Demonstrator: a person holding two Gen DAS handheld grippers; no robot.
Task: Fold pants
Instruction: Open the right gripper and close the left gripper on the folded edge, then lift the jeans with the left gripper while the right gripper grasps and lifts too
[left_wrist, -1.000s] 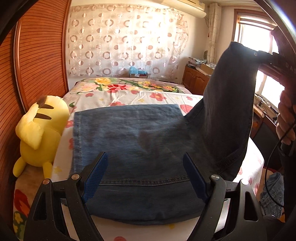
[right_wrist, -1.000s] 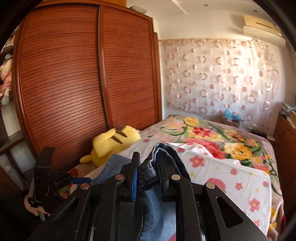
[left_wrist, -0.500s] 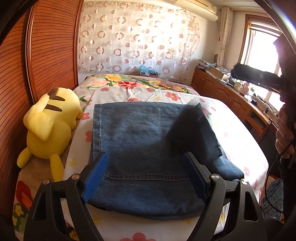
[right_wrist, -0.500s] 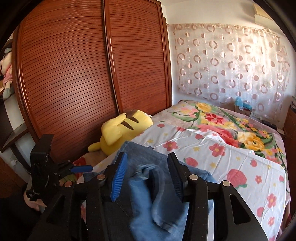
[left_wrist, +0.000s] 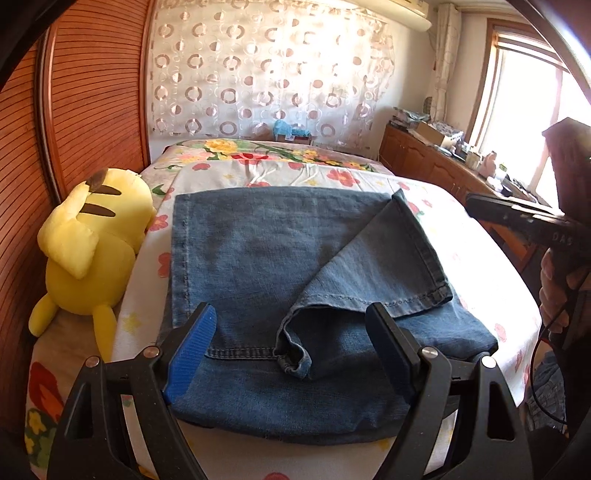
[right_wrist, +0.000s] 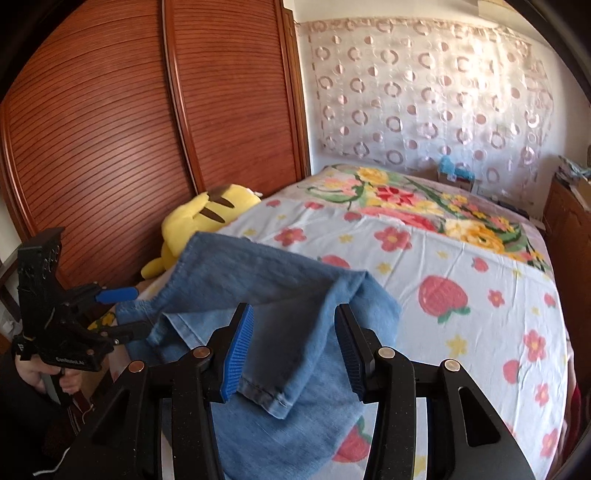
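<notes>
The jeans (left_wrist: 258, 258) lie folded on the flowered bed (left_wrist: 461, 229), one leg end now dropped across them at a slant, no longer hoisted in the air. The right gripper (right_wrist: 293, 347) has let go; its jaws have just been opening and stand partly apart over the denim, pressing nothing. The left gripper (left_wrist: 291, 343) hovers wide open above the near edge. A yellow plush (left_wrist: 92, 251) sits beside the bed.

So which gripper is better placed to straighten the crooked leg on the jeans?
Probably the left gripper. Its jaws are open, with the bunched hem of the leg lying between them. The right gripper, which has just opened and dropped the leg, sits off the jeans' right edge.
</notes>
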